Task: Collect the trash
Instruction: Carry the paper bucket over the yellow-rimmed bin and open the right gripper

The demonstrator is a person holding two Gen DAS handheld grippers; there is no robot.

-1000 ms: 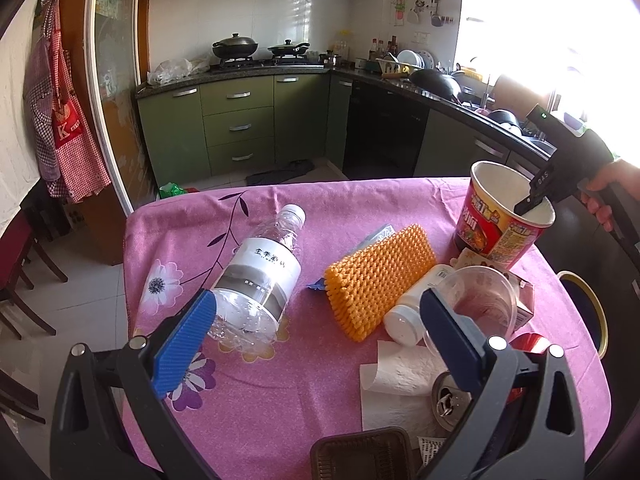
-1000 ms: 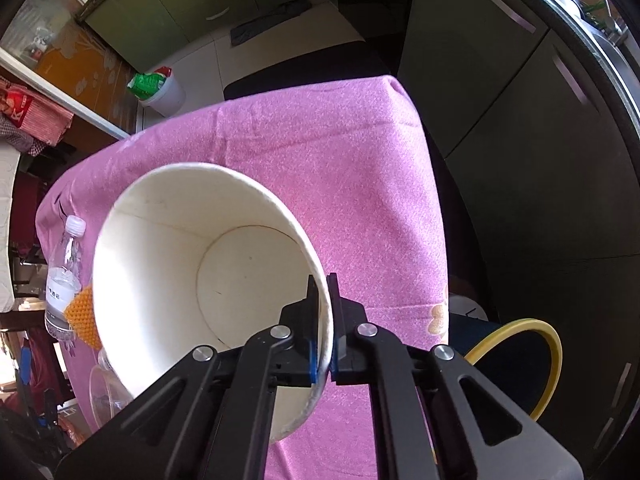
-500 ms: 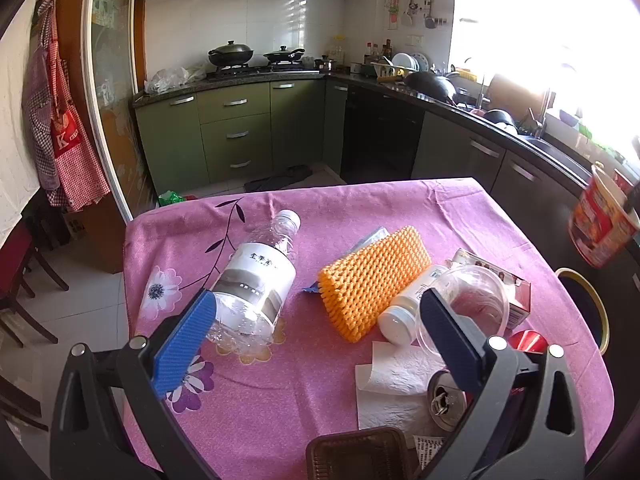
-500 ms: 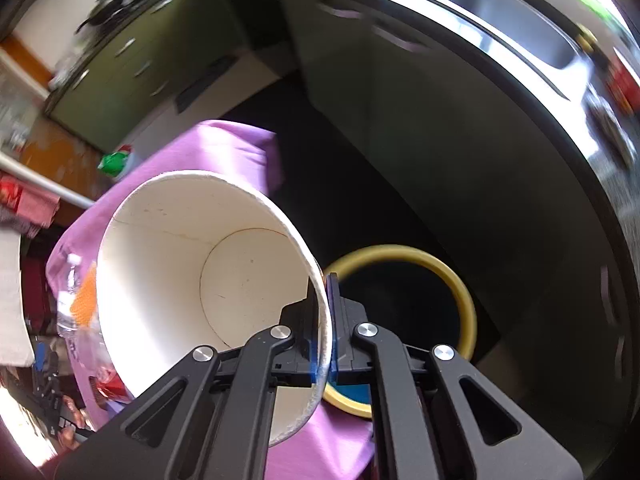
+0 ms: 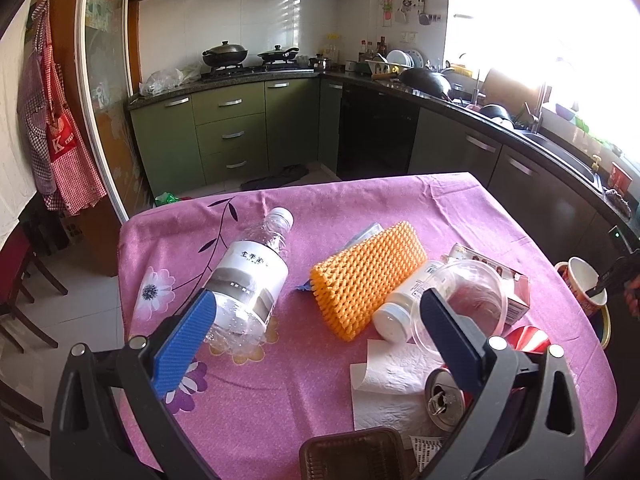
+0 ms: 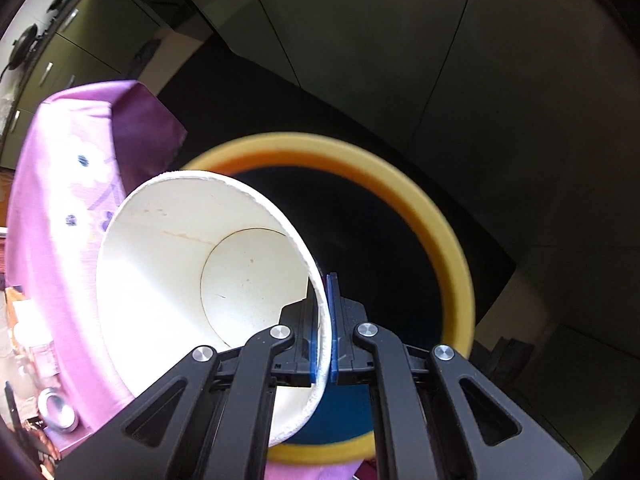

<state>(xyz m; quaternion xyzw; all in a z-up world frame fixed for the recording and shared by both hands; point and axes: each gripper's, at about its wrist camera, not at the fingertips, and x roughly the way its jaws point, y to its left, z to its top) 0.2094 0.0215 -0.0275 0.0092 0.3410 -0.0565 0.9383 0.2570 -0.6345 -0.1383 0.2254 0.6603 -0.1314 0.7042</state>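
Green-cabinet kitchen, pink-clothed table (image 5: 400,200) strewn with trash; right claw (image 6: 322,320) clamped on rim of empty noodle cup (image 6: 192,264), pointing down; yellow-rimmed bin (image 6: 436,216) directly beneath, beside table edge; cup mouth up, tilted, partly over opening; left claw (image 5: 316,336) spread wide, empty, hovering above water bottle (image 5: 248,276) and orange sponge (image 5: 368,276).

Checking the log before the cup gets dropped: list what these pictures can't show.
- Bin inside: right wrist view, too dark to see contents.
- Cup print: right wrist view shows only the inside; left wrist view, too small.
- Tray: left wrist view, cut by the bottom edge.
- Can: left wrist view, partly behind the left tongs.
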